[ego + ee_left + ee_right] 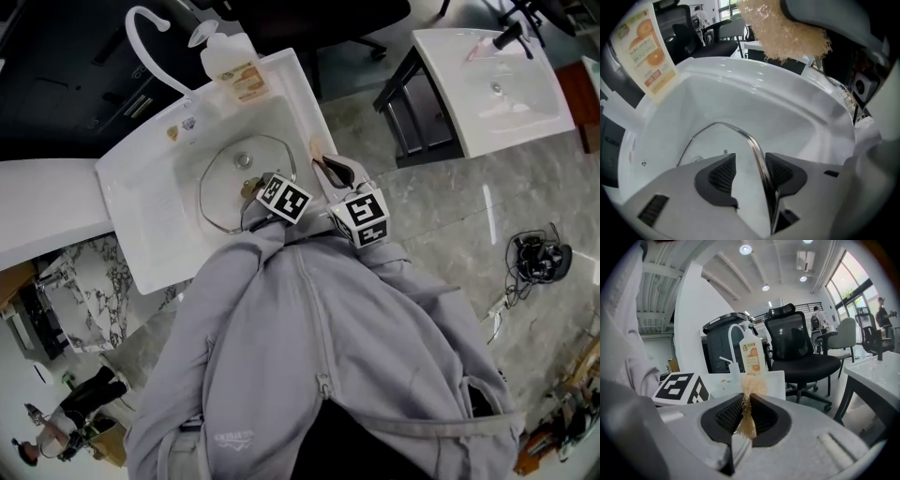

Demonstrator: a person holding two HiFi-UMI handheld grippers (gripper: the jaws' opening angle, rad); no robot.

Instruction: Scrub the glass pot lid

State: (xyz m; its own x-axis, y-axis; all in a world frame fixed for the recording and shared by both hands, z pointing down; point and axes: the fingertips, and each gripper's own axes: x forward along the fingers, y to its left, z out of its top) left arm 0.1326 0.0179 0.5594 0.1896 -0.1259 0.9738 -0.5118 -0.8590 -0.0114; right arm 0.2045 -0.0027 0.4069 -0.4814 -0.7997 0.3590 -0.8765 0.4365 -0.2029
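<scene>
The glass pot lid (230, 178) with a metal rim lies in the white sink (150, 206). My left gripper (253, 192) points steeply down at the lid's near edge. In the left gripper view its jaws (750, 164) stand open with the lid (712, 143) rim running up between them, close to the right-hand pad and apart from the other. My right gripper (328, 164) hovers over the sink's right rim, shut on a tan fibrous scrubber (746, 413). The scrubber (785, 30) hangs above the basin, clear of the lid.
A soap bottle (230, 56) with an orange label and a curved white faucet (155, 37) stand at the sink's far side. A second white sink (497, 94) on a dark frame is at the upper right. A black office chair (801, 352) stands beyond.
</scene>
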